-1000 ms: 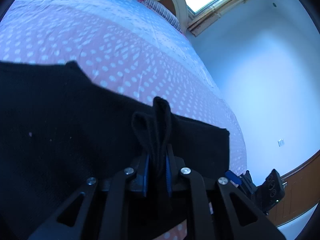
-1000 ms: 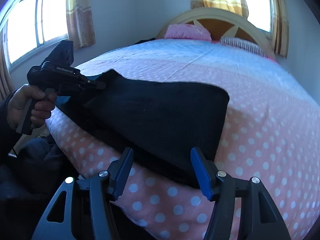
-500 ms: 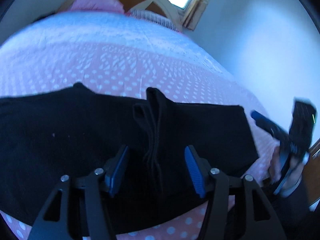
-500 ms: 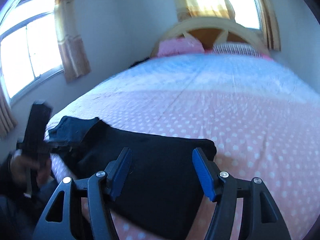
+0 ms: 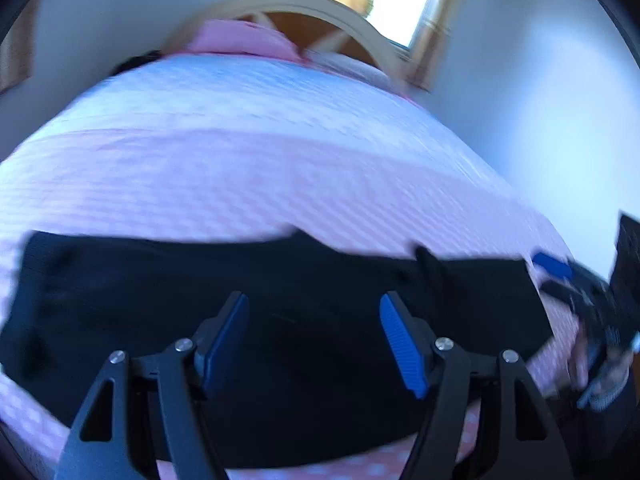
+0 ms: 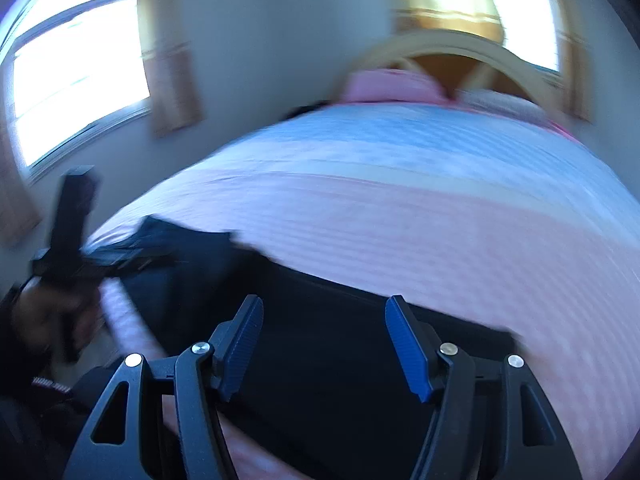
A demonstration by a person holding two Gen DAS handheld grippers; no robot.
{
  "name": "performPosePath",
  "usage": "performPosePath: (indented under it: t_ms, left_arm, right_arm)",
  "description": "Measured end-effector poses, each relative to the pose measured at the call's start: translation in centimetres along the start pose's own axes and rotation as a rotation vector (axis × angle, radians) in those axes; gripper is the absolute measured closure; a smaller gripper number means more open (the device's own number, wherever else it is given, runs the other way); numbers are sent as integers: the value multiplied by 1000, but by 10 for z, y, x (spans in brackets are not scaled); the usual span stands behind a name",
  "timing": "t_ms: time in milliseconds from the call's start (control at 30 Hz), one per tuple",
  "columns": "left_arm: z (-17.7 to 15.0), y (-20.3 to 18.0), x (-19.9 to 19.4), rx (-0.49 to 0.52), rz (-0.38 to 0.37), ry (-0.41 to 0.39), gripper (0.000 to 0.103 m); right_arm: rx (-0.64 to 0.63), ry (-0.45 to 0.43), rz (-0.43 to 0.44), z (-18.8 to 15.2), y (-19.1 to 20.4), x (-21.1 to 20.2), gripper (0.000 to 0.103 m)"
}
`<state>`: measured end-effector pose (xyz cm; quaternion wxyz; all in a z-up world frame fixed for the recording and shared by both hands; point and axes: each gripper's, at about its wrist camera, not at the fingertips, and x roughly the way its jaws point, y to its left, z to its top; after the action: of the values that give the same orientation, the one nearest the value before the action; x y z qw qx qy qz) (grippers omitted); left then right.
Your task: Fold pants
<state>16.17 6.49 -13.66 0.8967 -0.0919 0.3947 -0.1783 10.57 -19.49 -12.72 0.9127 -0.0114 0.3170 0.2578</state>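
Black pants (image 5: pixel 280 304) lie folded in a band across the near edge of the polka-dot bedspread (image 5: pixel 280 184). Left gripper (image 5: pixel 314 336) and right gripper (image 6: pixel 324 344), both spread empty above them, apparently between folds; next, regrasp an end.

black frames | blue ribbed fingers (image 5: pixel 400 344) | silver screws | dark sleeve (image 6: pixel 24 412)

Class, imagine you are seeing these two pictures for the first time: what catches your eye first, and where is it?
The black pants lie in a dark band across the near edge of the pink dotted bed. In front of each camera, open blue-padded tongs, left and right, hang over the cloth. Bright windows glow behind.
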Motion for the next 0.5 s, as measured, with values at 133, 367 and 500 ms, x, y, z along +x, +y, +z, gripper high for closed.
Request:
performPosePath:
  t_ms: [133, 367, 500]
  left_arm:
    - [11, 59, -24, -42, 144, -75, 31]
    - [-14, 162, -29, -198, 337, -76, 28]
    - [-23, 181, -24, -258, 303, -67, 28]
  right_arm:
    - [-102, 27, 96, 12, 46, 38, 38]
    - [-200, 211, 197, -33, 95, 85, 37]
    - [-323, 175, 147, -44, 115, 71, 35]
